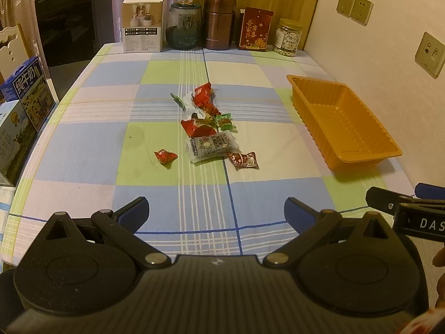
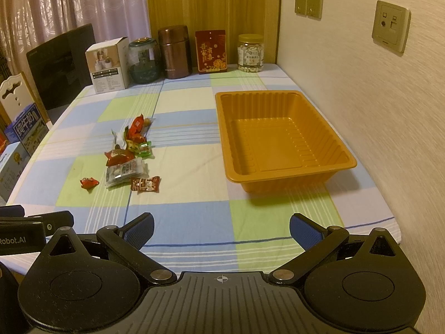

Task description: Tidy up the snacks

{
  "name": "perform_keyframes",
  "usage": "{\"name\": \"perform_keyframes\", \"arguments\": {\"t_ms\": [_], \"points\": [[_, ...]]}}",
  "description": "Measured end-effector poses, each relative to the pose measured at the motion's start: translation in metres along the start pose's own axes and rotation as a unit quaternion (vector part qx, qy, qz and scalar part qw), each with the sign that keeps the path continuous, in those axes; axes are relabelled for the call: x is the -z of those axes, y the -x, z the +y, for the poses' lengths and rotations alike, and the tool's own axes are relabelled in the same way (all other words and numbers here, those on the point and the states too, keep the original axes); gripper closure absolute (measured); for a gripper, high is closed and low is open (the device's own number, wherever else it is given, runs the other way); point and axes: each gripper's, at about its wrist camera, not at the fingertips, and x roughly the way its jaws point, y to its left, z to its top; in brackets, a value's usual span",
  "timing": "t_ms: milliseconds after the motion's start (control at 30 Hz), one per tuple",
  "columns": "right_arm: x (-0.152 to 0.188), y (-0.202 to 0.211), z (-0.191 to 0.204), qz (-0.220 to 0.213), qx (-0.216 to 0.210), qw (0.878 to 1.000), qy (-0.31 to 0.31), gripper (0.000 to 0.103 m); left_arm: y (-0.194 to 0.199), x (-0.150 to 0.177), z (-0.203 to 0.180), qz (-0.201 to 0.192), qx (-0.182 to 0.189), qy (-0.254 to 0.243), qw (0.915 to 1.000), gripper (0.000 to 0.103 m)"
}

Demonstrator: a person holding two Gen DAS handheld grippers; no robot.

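Currently, snack pile [image 1: 207, 123]: loose wrapped packets mid-tabletop [image 1: 91, 139], at 12 o'clock from the left tool [image 1: 216, 213], well apart. Orange tray [image 2: 278, 139]: empty, at 12 o'clock from the right tool [image 2: 222, 229]; snacks at its 10 o'clock. Both tools: jaws spread wide, holding nothing.

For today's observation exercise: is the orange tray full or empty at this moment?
Empty. The orange tray shows only its bare ribbed floor, and every snack packet lies outside it on the checked tablecloth.
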Motion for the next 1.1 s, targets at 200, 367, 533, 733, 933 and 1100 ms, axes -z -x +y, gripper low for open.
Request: {"name": "perform_keyframes", "arguments": {"t_ms": [200, 367, 533, 733, 933, 1100], "points": [[-0.0004, 0.0007, -0.0003, 0.0, 0.0, 1.0, -0.001, 0.0, 0.0022, -0.0022, 0.0002, -0.002, 0.001, 0.0, 1.0, 0.0], [-0.0009, 0.0011, -0.0005, 0.0, 0.0, 1.0, -0.001, 0.0, 0.0028, -0.0029, 0.0, -0.003, 0.002, -0.001, 1.0, 0.0], [-0.0014, 0.0035, 0.0011, -0.001, 0.0, 1.0, 0.0, 0.0, 0.0036, -0.0023, -0.0015, -0.004, 0.002, -0.001, 1.0, 0.0], [-0.0014, 0.0024, -0.0004, -0.001, 0.0, 1.0, 0.0, 0.0, 0.0035, -0.0021, -0.0014, -0.004, 0.002, -0.001, 1.0, 0.0], [-0.0021, 0.0027, -0.002, -0.001, 0.0, 1.0, 0.0, 0.0, 0.0035, -0.002, -0.0015, -0.004, 0.002, -0.001, 1.0, 0.0], [-0.0019, 0.0026, -0.0009, -0.001, 0.0, 1.0, -0.001, 0.0, 0.0042, -0.0025, -0.0018, -0.004, 0.002, -0.001, 1.0, 0.0]]}}
